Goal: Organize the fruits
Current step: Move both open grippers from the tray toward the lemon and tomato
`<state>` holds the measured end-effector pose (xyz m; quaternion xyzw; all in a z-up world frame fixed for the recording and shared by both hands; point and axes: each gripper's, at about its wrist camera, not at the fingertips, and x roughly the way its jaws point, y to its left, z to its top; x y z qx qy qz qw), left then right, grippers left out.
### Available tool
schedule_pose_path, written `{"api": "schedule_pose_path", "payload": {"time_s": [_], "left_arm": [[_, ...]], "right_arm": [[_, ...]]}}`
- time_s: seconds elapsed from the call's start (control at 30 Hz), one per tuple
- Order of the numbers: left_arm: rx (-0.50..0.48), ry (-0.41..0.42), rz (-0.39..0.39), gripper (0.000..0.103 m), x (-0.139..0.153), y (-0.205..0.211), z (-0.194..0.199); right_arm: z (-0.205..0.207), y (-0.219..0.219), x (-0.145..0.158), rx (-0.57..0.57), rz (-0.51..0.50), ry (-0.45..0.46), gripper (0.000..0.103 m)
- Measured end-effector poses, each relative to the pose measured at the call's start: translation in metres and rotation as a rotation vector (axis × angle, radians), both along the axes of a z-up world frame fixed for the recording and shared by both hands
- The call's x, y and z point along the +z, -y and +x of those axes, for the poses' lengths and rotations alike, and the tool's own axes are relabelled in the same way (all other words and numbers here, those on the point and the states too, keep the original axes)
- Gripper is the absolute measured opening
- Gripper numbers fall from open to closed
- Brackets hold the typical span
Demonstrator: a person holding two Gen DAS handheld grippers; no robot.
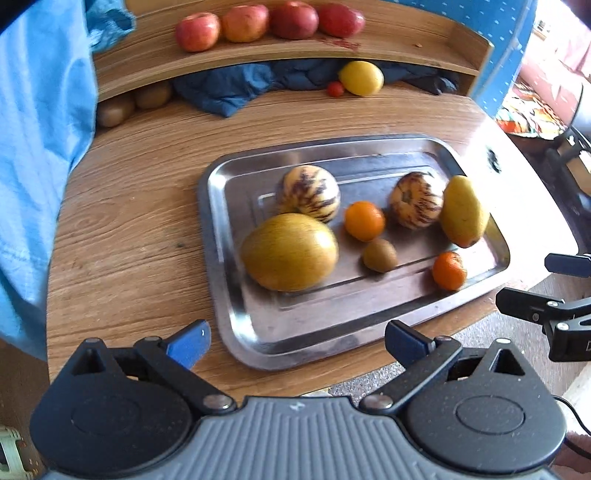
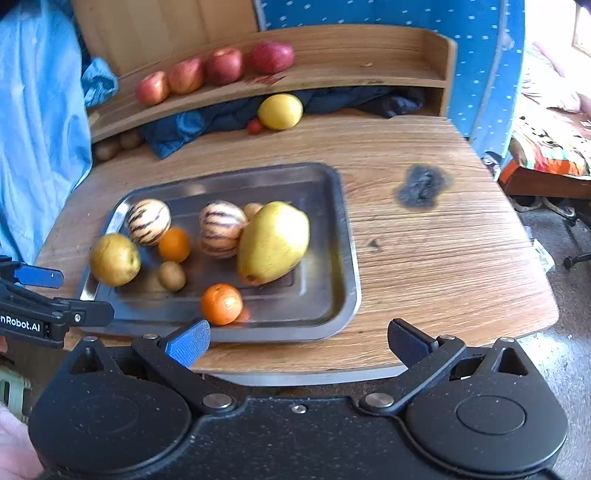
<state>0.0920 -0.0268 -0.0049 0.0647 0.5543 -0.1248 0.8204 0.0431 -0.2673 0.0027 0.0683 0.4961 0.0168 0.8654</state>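
A steel tray on the wooden table holds two striped melons, two yellow mangoes, two oranges and a kiwi. My left gripper is open and empty at the tray's near edge. My right gripper is open and empty, just before the tray's near edge; it also shows in the left wrist view. The left gripper shows at the left of the right wrist view.
Several red apples sit on a wooden shelf at the back. Under it lie a lemon, a small red fruit, two kiwis and dark blue cloth. Light blue cloth hangs left.
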Motion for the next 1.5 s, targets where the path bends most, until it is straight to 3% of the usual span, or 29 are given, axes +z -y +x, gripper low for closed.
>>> {"api": "schedule_pose_path", "payload": {"time_s": [0.67,1.07,1.5], "left_arm": [[-0.123,0.064,0.024,0.102,0.016,0.055,0.031],[-0.048,0.111,-0.005,0.102,0.028,0.058,0.097],[-0.068,0.160,0.011,0.102,0.013,0.068,0.166]], "right_arm": [[0.035,0.039,0.001,-0.079,-0.004,0.035,0.102],[0.088,0.044,0.002,-0.111,-0.011,0.096,0.102],[0.146,0.039,-0.011,-0.135,0.000,0.091,0.102]]}}
